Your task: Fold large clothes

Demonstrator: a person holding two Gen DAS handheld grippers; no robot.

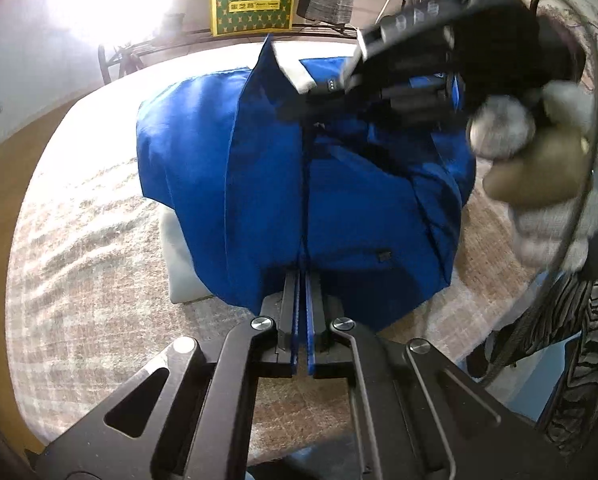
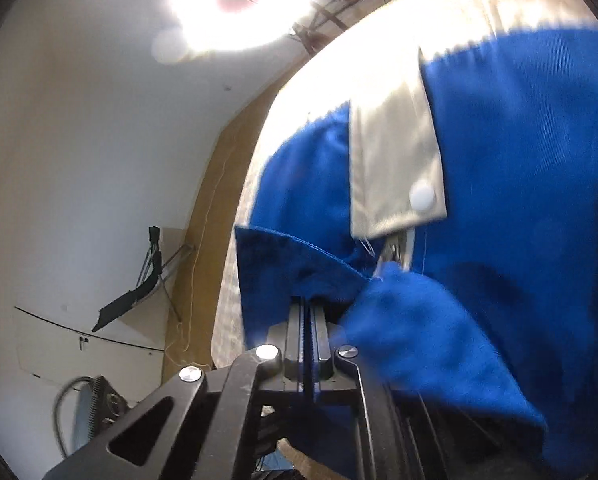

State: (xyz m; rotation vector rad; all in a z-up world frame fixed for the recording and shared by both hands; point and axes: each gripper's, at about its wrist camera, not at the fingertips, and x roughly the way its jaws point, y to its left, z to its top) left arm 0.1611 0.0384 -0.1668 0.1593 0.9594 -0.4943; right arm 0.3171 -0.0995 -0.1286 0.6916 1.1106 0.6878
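Left gripper (image 1: 302, 312): jaws closed on the near hem of a blue jacket (image 1: 259, 168), which is spread over a patterned bed cover (image 1: 99, 240) with a grey pillow (image 1: 183, 280) partly beneath it. Right gripper (image 2: 309, 320): jaws closed on a blue fold beside the jacket's grey flap (image 2: 395, 152) and its white snap button (image 2: 422, 196). Step in hand is judged to be a fold, with both pinched edges to be carried across together and laid flat before release.
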